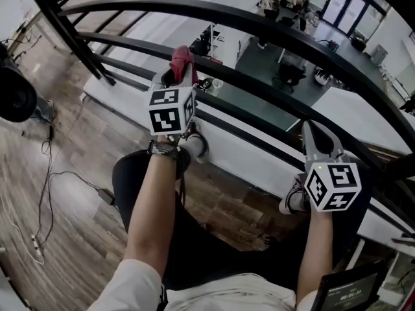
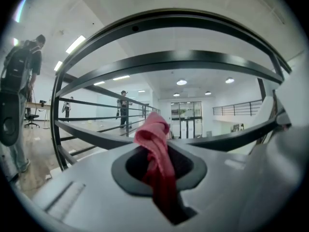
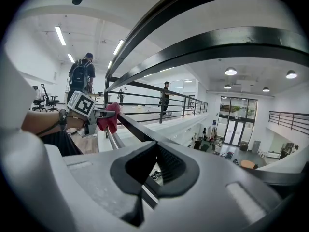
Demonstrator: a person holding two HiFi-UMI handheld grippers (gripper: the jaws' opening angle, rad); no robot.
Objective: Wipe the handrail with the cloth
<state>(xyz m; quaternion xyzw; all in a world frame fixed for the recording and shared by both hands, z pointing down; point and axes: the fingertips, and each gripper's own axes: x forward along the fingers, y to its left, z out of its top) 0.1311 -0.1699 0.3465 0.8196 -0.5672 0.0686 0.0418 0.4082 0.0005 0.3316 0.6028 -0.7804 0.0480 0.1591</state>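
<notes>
The left tongs (image 1: 179, 70) clench a red cloth (image 2: 155, 151), which bunches out past their tips against a bar of the black handrail (image 1: 259, 67). The right tongs (image 1: 311, 131) are clenched empty, farther along that bar.

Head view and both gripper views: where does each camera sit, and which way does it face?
Head view: on the person's head, facing steeply down over the black handrail; left forearm, right forearm, left claw and right claw show.
Left gripper view: on the left claw, facing out through the rails; its jaws are shut on the red cloth.
Right gripper view: on the right claw, facing along a rail toward the left claw and forearm.
Shared: head and right gripper views both show the left claw holding the cloth.
</notes>
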